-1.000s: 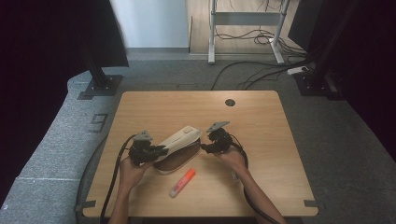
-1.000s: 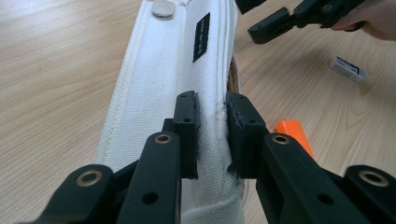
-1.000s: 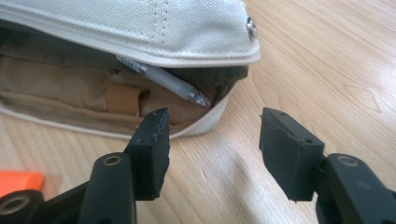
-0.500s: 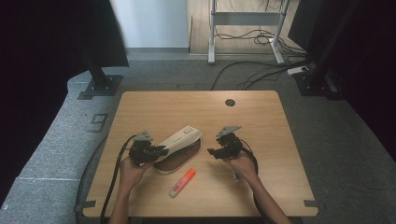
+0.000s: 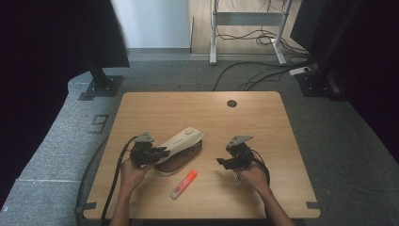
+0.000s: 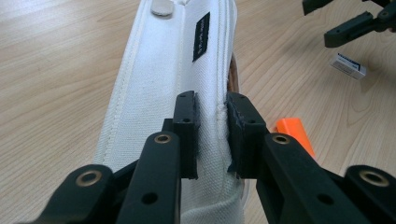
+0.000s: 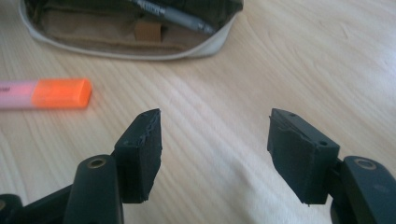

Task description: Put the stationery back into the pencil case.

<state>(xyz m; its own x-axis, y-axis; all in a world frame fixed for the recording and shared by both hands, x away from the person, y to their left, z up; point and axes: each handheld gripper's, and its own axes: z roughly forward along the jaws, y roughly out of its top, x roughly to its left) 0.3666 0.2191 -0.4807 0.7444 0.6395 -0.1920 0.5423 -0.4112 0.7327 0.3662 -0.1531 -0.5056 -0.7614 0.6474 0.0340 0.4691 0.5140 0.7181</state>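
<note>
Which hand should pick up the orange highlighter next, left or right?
Right, probably. The right gripper is open and empty beside the highlighter, while the left gripper is shut on the pouch flap, holding it open.

The right gripper (image 5: 225, 162) has drawn away from the white canvas pencil case (image 5: 181, 141) — a second ago it sat right at the case's far end, and now it stands well apart from it, over bare wood on the light wooden table (image 5: 282, 141). Its jaws have just been opening and stand apart with nothing between them — in the right gripper view (image 7: 215, 140) only tabletop lies in the gap.
</note>
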